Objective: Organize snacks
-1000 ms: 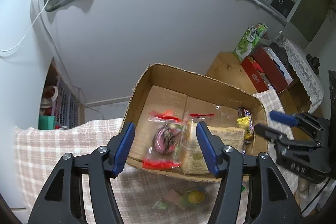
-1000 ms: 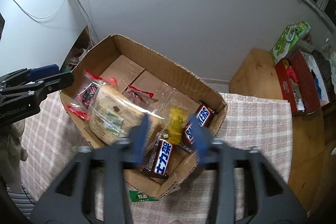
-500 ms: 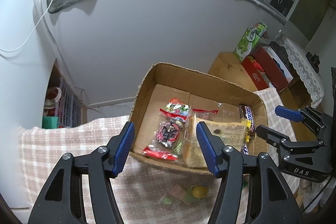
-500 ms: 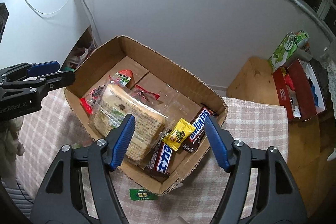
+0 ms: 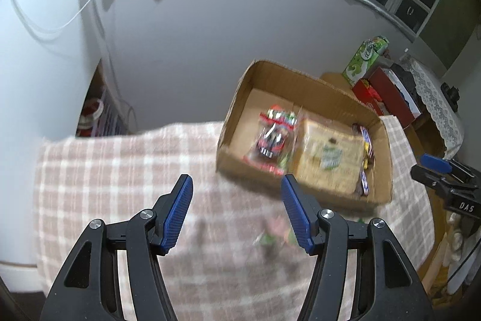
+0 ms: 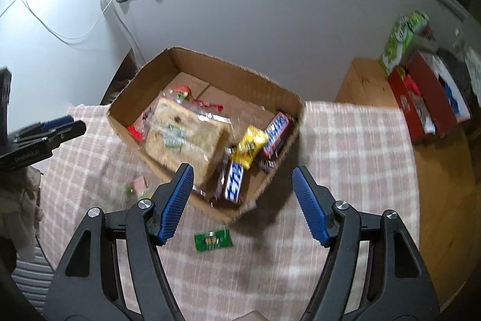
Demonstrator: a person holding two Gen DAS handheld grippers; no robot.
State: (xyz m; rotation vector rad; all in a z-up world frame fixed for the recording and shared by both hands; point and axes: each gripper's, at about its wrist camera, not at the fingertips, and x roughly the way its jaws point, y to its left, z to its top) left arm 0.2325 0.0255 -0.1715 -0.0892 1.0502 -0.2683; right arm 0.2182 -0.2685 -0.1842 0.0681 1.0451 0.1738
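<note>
A cardboard box (image 6: 270, 89) (image 5: 306, 86) sits on the checked cloth. It holds a bagged bread loaf (image 6: 186, 140) (image 5: 327, 158), red-edged snack bags (image 5: 273, 137), a yellow candy pack (image 6: 251, 145) and Snickers bars (image 6: 278, 131). My left gripper (image 5: 236, 212) is open and empty, above the cloth to the box's near left. My right gripper (image 6: 243, 200) is open and empty, above the box's near edge. A green packet (image 6: 212, 238) lies on the cloth between the right fingers. Small wrapped candies (image 6: 136, 185) (image 5: 278, 233) lie on the cloth by the box.
The checked cloth (image 5: 120, 170) covers the table. A wooden side table (image 6: 372, 86) at the right carries a green carton (image 6: 402, 35) and a red box (image 6: 421, 98). A grey wall stands behind. The right gripper shows at the left wrist view's right edge (image 5: 442, 173).
Both grippers have pulled back and away from the box; the left swung left, so the box now sits right of it. The right gripper opened and let the yellow candy pack drop into the box.
</note>
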